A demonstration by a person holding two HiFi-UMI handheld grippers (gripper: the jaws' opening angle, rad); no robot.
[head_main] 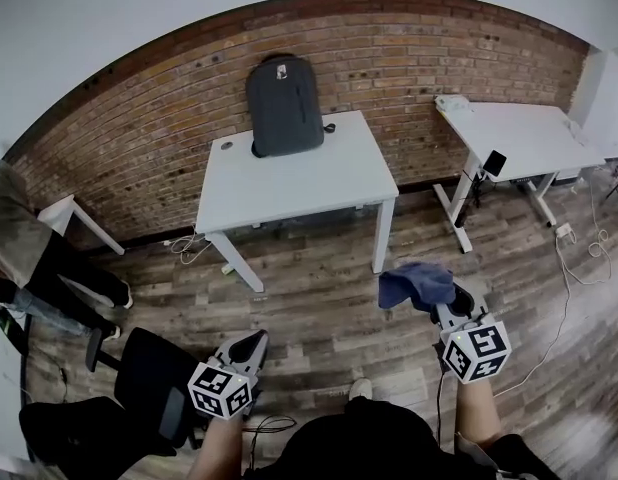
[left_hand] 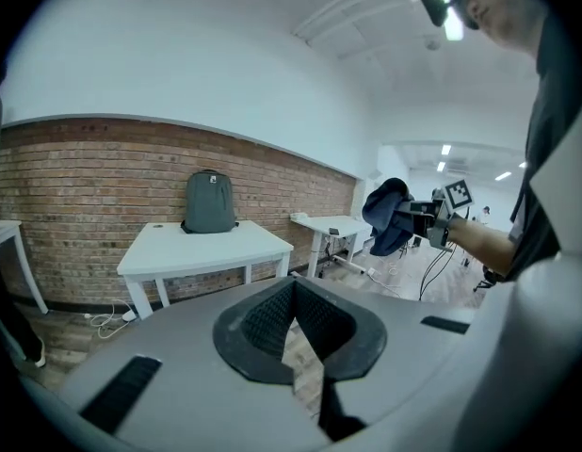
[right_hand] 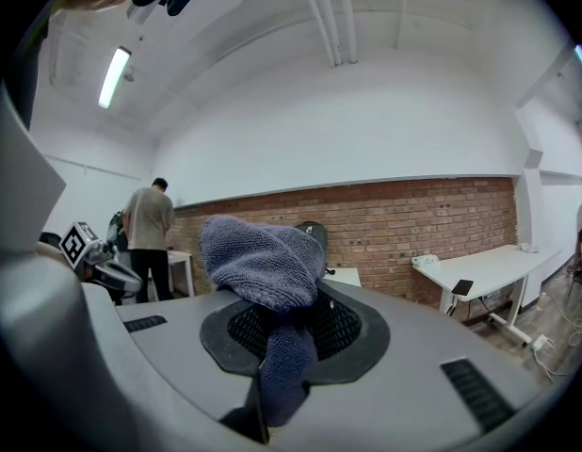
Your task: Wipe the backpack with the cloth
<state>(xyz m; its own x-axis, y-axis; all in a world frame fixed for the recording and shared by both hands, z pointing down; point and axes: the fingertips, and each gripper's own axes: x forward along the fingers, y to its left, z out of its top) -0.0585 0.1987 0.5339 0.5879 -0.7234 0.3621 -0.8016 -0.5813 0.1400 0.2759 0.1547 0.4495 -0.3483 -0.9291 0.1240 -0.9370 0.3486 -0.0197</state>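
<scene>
A dark grey backpack (head_main: 285, 105) stands upright against the brick wall at the back of a white table (head_main: 299, 183). Both grippers hang over the wooden floor, well short of that table. My right gripper (head_main: 451, 303) is shut on a blue cloth (head_main: 417, 284), which bunches over its jaws. In the right gripper view the cloth (right_hand: 263, 262) fills the jaws of the right gripper (right_hand: 286, 332) and hides most of the backpack (right_hand: 315, 234). My left gripper (head_main: 251, 346) is shut and holds nothing. The left gripper view shows the backpack (left_hand: 209, 202) far ahead and the cloth (left_hand: 387, 217) to the right.
A second white table (head_main: 519, 138) stands to the right along the wall, with cables (head_main: 579, 248) on the floor beside it. A black office chair (head_main: 139, 378) sits at my lower left. A person (head_main: 19, 248) stands at the left edge near a small table.
</scene>
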